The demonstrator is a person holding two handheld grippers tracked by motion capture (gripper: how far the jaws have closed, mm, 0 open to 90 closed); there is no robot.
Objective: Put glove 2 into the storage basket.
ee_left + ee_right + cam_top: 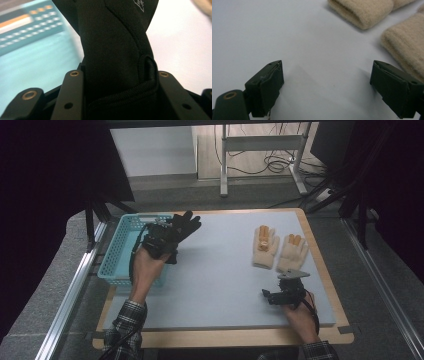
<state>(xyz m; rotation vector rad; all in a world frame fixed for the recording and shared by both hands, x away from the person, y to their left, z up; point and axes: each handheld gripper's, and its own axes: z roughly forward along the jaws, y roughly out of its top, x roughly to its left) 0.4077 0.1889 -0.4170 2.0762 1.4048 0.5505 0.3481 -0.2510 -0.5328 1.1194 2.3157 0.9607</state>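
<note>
Black stretch-fabric glove (pixel 184 226) hangs from the left gripper (pixel 167 236), jaws pinching it at the cuff w/ its ribbed hem, above the left part of the grey-blue table (pixel 220 270), just beside the turquoise plastic lattice basket (pixel 120 251). To do this step well, I judge: keep the pinch firm, bring the glove fully over the basket rim before letting go, so its dangling fingers don't catch on the wall. Right gripper (pixel 280 296) rests low w/ jaws spread and nothing between them, near the two cream knitted gloves (pixel 277 249); it seems ready for the next pick, approx. at a cuff.
</note>
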